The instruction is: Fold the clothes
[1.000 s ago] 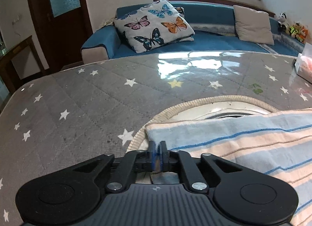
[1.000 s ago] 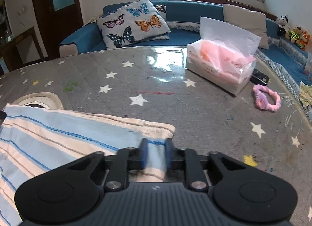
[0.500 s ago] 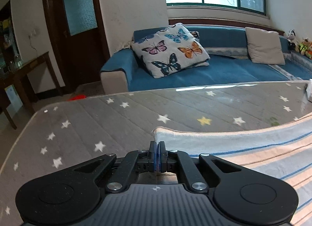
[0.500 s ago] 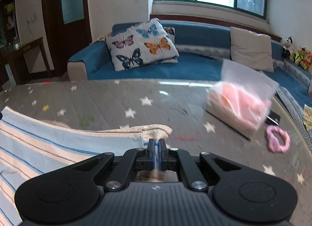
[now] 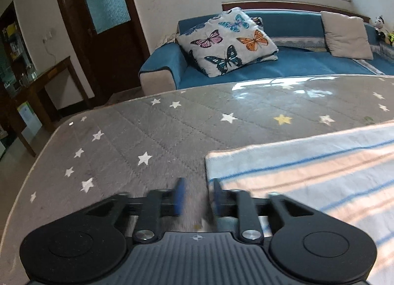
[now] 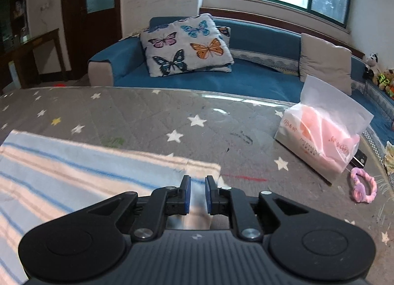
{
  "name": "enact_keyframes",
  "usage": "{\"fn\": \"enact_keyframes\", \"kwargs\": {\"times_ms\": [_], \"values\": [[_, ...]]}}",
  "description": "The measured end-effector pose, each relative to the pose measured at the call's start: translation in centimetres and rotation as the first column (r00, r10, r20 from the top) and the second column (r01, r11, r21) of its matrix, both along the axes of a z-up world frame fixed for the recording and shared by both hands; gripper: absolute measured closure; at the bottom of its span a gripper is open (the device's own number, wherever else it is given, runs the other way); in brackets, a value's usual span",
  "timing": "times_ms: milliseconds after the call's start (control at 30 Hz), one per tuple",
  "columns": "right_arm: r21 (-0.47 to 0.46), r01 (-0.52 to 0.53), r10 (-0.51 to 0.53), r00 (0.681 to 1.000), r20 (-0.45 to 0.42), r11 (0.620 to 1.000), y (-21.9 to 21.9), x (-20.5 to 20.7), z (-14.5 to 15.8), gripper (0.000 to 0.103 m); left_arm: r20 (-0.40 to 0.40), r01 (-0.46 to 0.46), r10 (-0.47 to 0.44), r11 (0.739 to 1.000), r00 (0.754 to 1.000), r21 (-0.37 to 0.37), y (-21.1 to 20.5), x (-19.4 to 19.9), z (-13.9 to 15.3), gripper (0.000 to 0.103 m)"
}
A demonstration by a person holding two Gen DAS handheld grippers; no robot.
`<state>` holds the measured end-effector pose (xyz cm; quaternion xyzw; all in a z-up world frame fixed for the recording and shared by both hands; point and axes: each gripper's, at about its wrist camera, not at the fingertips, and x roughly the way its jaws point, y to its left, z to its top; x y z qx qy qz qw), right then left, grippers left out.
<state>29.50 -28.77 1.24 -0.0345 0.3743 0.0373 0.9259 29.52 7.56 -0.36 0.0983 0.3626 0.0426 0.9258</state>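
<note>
One fold looks laid down; further folds probably remain. Left tongs [image 5: 196,197] have just been opening, released, jaws apart, with the striped cloth [image 5: 307,171] corner edge just at the right-hand pad, not pinched. Right tongs [image 6: 196,194] have also just been opening, slightly parted, cloth corner between the pads but loose. The cloth lies flat on the star-print table [image 5: 152,137], spanning between both tongs. Beyond the right tongs: tissue pack [image 6: 322,137], pink hair tie [image 6: 363,185].
</note>
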Motion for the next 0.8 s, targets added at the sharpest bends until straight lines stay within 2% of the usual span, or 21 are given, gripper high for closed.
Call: {"fn": "enact_keyframes", "kwargs": {"times_ms": [167, 233, 333, 467, 533, 667, 700, 800], "values": [[0.002, -0.052, 0.052, 0.998, -0.030, 0.999, 0.9, -3.3, 0.9, 0.078, 0.011, 0.078, -0.078, 0.996, 0.997, 0.044, -1.8, -4.3, 0.6, 0.049], [0.005, -0.077, 0.077, 0.996, -0.046, 0.997, 1.4, -4.9, 0.9, 0.071, 0.006, 0.100, -0.100, 0.994, 0.995, 0.045, -2.4, -6.1, 0.6, 0.047], [0.013, -0.114, 0.115, 0.991, -0.066, 0.993, 2.3, -7.4, 0.8, 0.068, 0.004, 0.120, -0.121, 0.991, 0.993, 0.065, -3.2, -9.0, 0.5, 0.041], [0.024, -0.174, 0.175, 0.981, -0.082, 0.984, 3.8, -11.4, 0.5, 0.056, 0.025, 0.147, -0.150, 0.984, 0.988, 0.102, -3.9, -12.9, 0.4, 0.031], [0.035, -0.201, 0.203, 0.976, -0.083, 0.979, 4.5, -13.4, 0.4, 0.050, 0.037, 0.155, -0.159, 0.983, 0.987, 0.095, -4.0, -14.5, 0.5, 0.025], [0.055, -0.232, 0.236, 0.968, -0.088, 0.971, 5.5, -16.7, 0.0, 0.048, 0.045, 0.144, -0.147, 0.988, 0.988, 0.049, -3.7, -17.1, 0.7, 0.018], [0.053, -0.234, 0.238, 0.968, -0.085, 0.971, 5.6, -17.4, -0.1, 0.042, 0.047, 0.142, -0.144, 0.989, 0.988, 0.042, -3.6, -17.7, 0.7, 0.014], [0.033, -0.250, 0.251, 0.966, -0.060, 0.968, 6.2, -19.5, -0.1, 0.037, 0.055, 0.145, -0.146, 0.989, 0.988, 0.026, -3.6, -19.7, 0.5, 0.007]]}}
